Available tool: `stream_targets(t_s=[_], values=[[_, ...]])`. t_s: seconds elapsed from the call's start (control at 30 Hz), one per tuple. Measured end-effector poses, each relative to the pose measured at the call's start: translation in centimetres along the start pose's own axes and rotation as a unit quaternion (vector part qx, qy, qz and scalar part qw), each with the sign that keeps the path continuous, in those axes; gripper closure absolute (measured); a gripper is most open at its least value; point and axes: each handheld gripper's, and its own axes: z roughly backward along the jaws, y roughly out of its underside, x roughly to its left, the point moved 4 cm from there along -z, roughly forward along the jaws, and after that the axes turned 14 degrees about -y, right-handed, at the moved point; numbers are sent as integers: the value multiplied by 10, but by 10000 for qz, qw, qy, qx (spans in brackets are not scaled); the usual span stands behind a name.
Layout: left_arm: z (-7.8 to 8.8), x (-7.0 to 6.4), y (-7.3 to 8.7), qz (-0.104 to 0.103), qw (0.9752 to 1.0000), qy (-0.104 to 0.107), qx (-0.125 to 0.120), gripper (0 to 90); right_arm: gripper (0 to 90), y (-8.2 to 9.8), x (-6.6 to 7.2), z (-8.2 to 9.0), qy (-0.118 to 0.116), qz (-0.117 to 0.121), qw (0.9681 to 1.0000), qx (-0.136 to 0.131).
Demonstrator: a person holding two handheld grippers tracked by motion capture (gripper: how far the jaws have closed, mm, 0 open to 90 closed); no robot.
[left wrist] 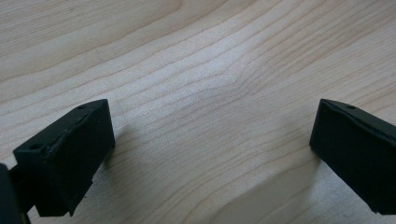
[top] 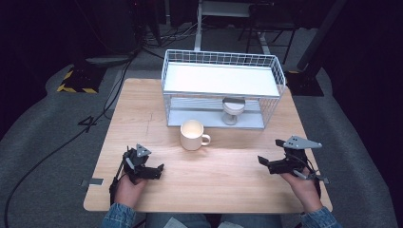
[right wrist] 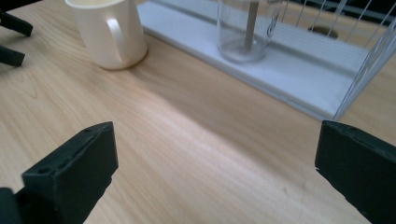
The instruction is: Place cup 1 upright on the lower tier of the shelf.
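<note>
Nearest the high camera, two hands in denim sleeves rest on the near edge of the wooden table [top: 223, 185], each holding a gripper. The left gripper [top: 153, 171] has its jaws spread wide over bare wood, holding nothing. The right gripper [top: 267, 163] is likewise spread wide and empty, aimed toward the middle of the table. Between and beyond them stands a cream mug [top: 192, 135], upright, its handle to the right; whether it holds anything cannot be told. Just behind it sits a white wire rack [top: 273, 66]. On its lower shelf a clear glass [top: 233, 110] stands upright, apparently empty.
</note>
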Motion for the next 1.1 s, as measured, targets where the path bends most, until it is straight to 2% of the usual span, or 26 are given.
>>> stream_targets(t_s=[0.1,0.27,0.37,0.43,0.53,0.6,0.67,0.8,0.97,1.1], values=[[0,0,0,11,10000,-2,2,4,0,12,-1,1,46,-103,9999,129],[0,-1,0,40,10000,-17,6,5,0,28,-3,4,114,-302,9995,66],[0,-1,-1,32,10000,-18,1,5,0,35,-7,4,215,-335,9992,78],[-1,-1,-1,31,10000,-17,1,5,0,39,-9,4,198,-372,9989,228],[-1,-1,-1,33,10000,-18,1,5,0,45,-11,3,257,-365,9985,323],[-1,-2,-1,34,10000,-12,3,5,0,50,-12,2,221,-449,9980,391],[-1,-2,-1,31,10000,-12,4,5,0,55,-13,0,214,-426,9976,503],[-1,-2,-1,33,10000,-15,2,5,0,63,-13,-3,243,-454,9960,736],[-1,-2,-1,41,10000,-13,-1,5,0,74,-16,-5,286,-649,9927,973],[-1,-2,-1,40,10000,-14,-2,5,0,78,-16,-8,302,-671,9918,1047]])
